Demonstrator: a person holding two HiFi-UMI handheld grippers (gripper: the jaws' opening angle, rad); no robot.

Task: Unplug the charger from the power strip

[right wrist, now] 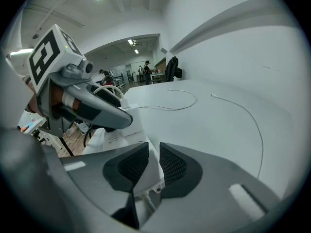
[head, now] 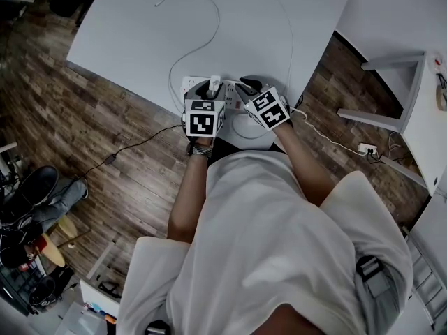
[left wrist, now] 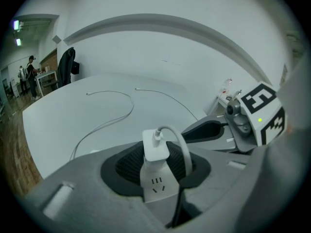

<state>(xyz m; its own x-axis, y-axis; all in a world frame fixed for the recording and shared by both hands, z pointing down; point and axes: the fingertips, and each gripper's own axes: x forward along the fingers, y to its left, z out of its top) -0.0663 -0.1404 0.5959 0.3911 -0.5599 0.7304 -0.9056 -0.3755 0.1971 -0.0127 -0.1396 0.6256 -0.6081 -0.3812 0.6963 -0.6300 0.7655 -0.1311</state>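
Observation:
The white charger [left wrist: 156, 146], a white cable curving out of its top, sits in the white power strip [left wrist: 158, 187] at the table's near edge. My left gripper [left wrist: 156, 155] is shut on the charger, one dark pad against each of its sides. In the head view the charger [head: 215, 82] pokes up just beyond the left gripper [head: 209, 91]. My right gripper [right wrist: 153, 161] is shut on the end of the power strip [right wrist: 151, 168], just above where its cord leaves. The two grippers stand side by side, and the left one appears in the right gripper view as a grey jaw [right wrist: 92, 106].
A loose white cable [head: 204, 39] loops over the white table [head: 140, 33] beyond the strip, and a second thin cable [right wrist: 252, 120] lies to its right. The strip's cord [head: 328, 137] runs down to the wooden floor. White furniture [head: 412, 96] stands at the right.

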